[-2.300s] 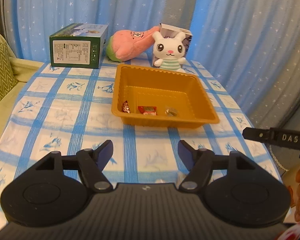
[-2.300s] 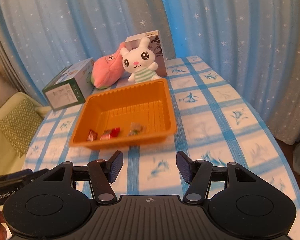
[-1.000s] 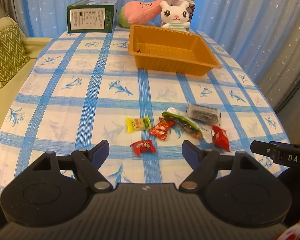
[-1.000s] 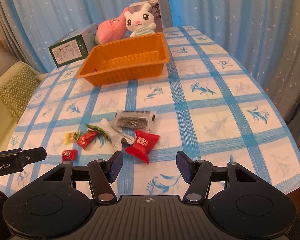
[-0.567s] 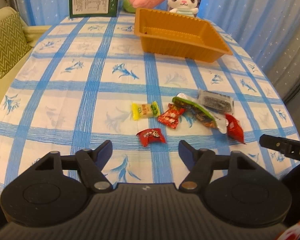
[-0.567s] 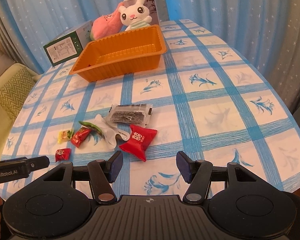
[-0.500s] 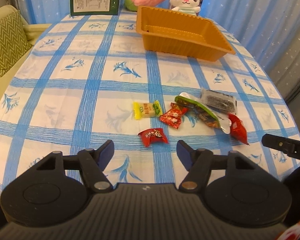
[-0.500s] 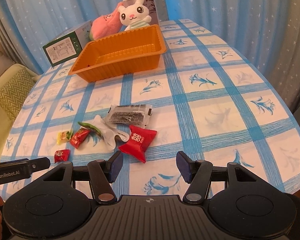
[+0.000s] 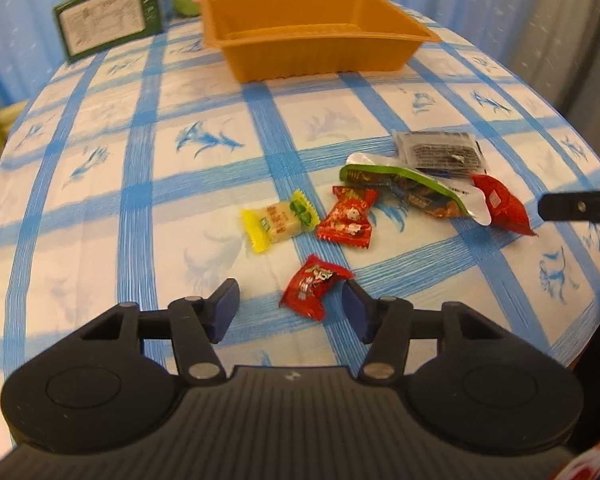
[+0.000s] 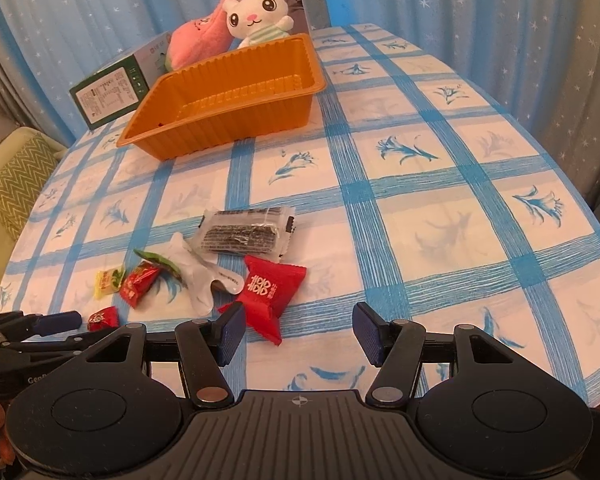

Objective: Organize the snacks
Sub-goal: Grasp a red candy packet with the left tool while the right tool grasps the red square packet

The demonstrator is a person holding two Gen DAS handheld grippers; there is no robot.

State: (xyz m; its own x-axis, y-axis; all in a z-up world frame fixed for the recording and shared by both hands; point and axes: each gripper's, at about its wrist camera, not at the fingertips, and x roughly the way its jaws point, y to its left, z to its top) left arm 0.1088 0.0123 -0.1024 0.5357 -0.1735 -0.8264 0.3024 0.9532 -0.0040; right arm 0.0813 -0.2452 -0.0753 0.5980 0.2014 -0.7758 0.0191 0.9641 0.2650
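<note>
Several snacks lie on the checked tablecloth: a small red candy (image 9: 314,286), a yellow candy (image 9: 276,220), a red figure-print candy (image 9: 348,218), a green-and-silver pouch (image 9: 412,190), a dark seaweed pack (image 9: 438,152) and a red packet (image 10: 268,294). My left gripper (image 9: 288,306) hangs low over the small red candy, which sits between its closing jaws near the right finger; the pads do not press it. My right gripper (image 10: 299,330) is open, the red packet just ahead of its left finger. The orange tray (image 10: 228,120) stands farther back.
Behind the tray are a green box (image 9: 108,36), a pink plush (image 10: 198,40) and a white rabbit plush (image 10: 256,16). A green zigzag cushion (image 10: 16,184) lies off the table's left edge. Blue curtains ring the table, whose near edge is close below both grippers.
Both grippers have drawn back from the tray and sunk toward the snacks. The left jaws have narrowed around the small red candy. The right jaws kept their width.
</note>
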